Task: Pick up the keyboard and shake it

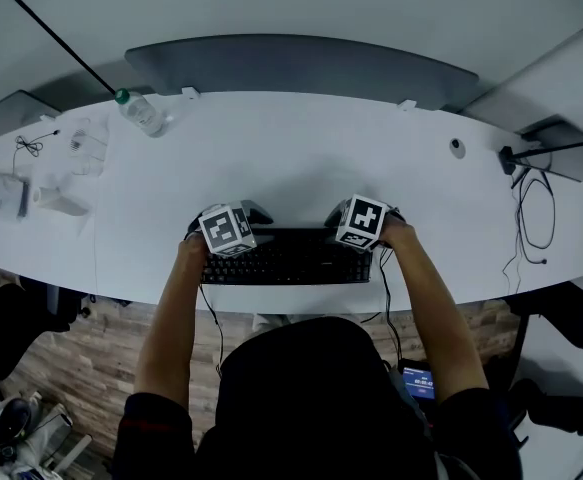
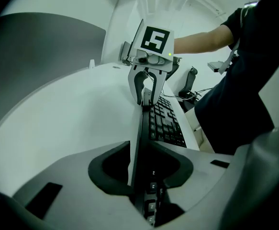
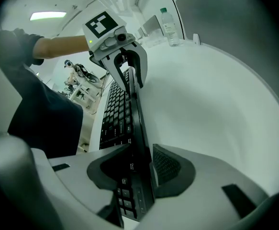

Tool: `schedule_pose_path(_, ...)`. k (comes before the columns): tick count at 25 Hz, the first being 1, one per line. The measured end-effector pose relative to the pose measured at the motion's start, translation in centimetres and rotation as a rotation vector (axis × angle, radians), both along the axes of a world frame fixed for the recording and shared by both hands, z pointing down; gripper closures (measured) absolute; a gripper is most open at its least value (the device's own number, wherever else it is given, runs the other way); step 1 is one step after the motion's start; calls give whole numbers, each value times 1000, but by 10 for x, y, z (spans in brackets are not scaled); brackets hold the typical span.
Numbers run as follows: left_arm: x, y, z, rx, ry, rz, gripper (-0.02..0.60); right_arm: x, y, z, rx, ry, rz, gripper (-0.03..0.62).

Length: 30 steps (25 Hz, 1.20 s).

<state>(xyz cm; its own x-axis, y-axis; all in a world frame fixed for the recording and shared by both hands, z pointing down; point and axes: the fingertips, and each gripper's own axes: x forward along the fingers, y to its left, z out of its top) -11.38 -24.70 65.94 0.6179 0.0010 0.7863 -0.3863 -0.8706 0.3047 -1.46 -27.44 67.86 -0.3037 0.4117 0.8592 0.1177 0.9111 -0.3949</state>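
Nearest to the camera is the person's dark hood, with both forearms reaching forward from it. Largest in the scene is the white desk, long and curved, with a grey partition behind it. At the near edge of this desk, directly in front of the person, is the black keyboard. I cannot tell if it rests on the desk or is a little above it.

The left gripper has the keyboard between its jaws near the left end. The jaws are closed narrow on it, one on the side of the keys and one on the back side. The right gripper holds it in the same way near the right end, and its ribbed pad lies against the back of the keyboard.

I judge that the keyboard is light and stiff, but long and thin, so it can bend a little when it is shaken. Its plastic looks smooth and the keys sink under pressure, so a grip on the keys alone may slip. It is better to hold the solid frame at both ends, and firmly. Key caps may come loose if the shaking is hard.

Smallest is a plastic bottle with a green cap, well apart at the back left of the desk.
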Motion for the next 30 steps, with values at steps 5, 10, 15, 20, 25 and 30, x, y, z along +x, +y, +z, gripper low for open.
schedule_pose_path(5, -3, -2, 0, 2, -2, -3, 460, 1, -1, -1, -15, -4, 9, 442)
schedule_pose_path(10, -3, -6, -8, 32, 19, -25, 496, 4, -5, -7, 22, -5, 11, 471)
schedule_pose_path(15, -5, -7, -25, 109, 34, -63, 549, -1, -7, -23, 108, -62, 38, 536)
schedule_pose_path(20, -10, 0, -45, 187, 49, -120, 566, -11, -4, -47, 190, -137, 90, 557)
schedule_pose_path(25, -19, 9, -67, 340, 31, -204, 566, -25, 2, -81, 293, -227, 165, 566)
schedule_pose_path(30, -27, 30, -95, 453, 36, -275, 566, -40, 19, -109, 397, -297, 233, 569)
